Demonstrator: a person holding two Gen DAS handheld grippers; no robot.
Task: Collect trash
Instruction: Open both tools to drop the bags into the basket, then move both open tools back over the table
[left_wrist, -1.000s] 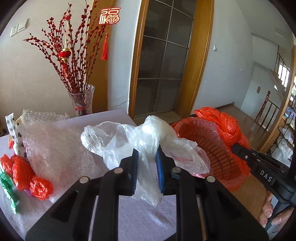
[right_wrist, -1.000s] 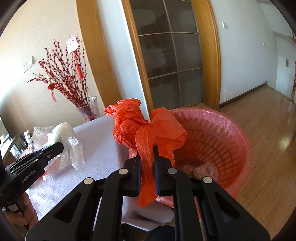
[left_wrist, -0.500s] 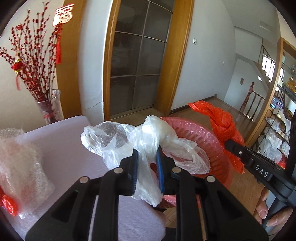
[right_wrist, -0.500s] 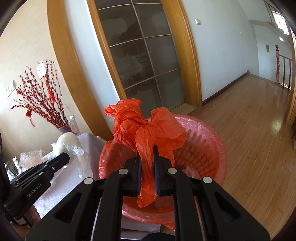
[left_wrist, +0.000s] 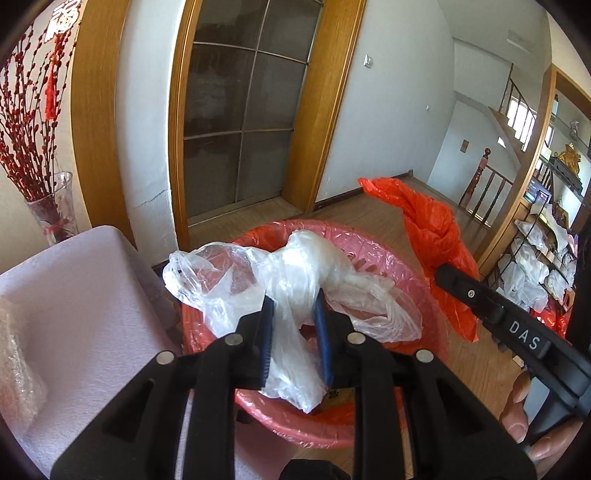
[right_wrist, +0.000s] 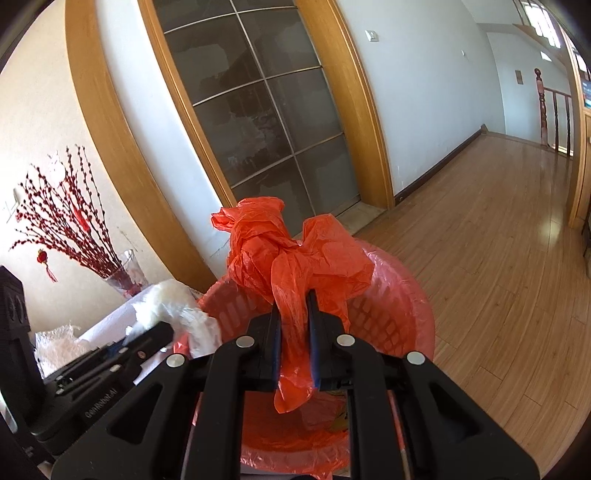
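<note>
My left gripper (left_wrist: 293, 306) is shut on a crumpled clear plastic bag (left_wrist: 295, 269) and holds it over the red basket bin (left_wrist: 399, 269), which is lined with a red bag. My right gripper (right_wrist: 293, 304) is shut on a crumpled orange plastic bag (right_wrist: 291, 251) and holds it above the same bin (right_wrist: 391, 317). In the left wrist view the orange bag (left_wrist: 432, 229) hangs past the bin's right rim. In the right wrist view the clear bag (right_wrist: 173, 306) shows at the bin's left rim.
A table with a pale purple cloth (left_wrist: 74, 280) stands left of the bin, with bubble wrap (left_wrist: 14, 369) and a glass vase of red branches (left_wrist: 55, 206) on it. A glass door (left_wrist: 240, 110) is behind. Wooden floor (right_wrist: 498, 258) lies to the right.
Both grippers have swung right from the table to above the bin, each still holding its bag. The table's trash has slid out of the left view.
</note>
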